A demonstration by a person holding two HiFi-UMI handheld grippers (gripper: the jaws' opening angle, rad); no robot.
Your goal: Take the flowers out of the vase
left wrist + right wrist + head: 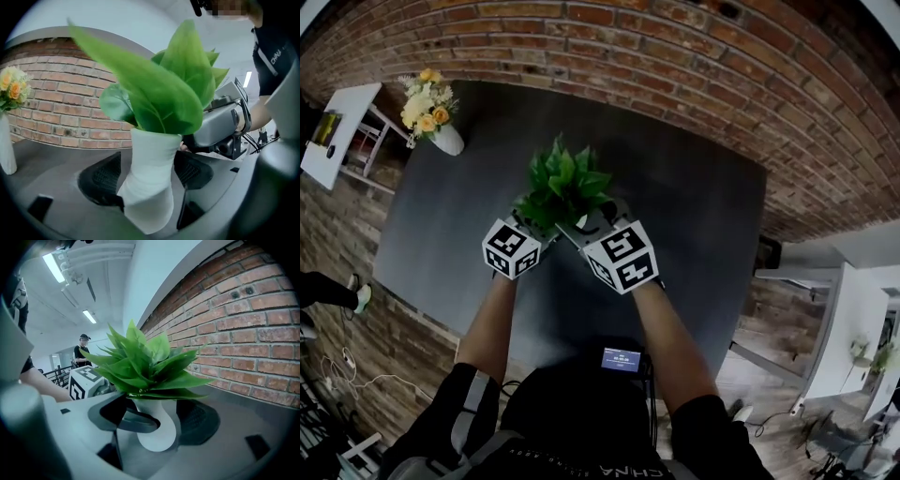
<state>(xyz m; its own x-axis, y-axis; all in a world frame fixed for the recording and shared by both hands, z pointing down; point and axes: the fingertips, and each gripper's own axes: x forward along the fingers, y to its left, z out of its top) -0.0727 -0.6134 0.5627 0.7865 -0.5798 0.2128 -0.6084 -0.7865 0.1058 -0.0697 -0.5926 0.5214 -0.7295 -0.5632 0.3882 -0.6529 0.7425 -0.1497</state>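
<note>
While their jaws stood spread | left gripper (146,178), right gripper (157,420): each straddled white vase (152,154) | green leaves (562,183) stood inside.

"CHINA" on the person's shirt (275,52)

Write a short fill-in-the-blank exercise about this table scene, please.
1. The white vase, between the jaws of the left gripper, holds green ____.
2. The yellow flowers stand at the table's far ____ corner.
3. The wall behind it is made of ____.
Missing words: leaves; left; brick.
</note>
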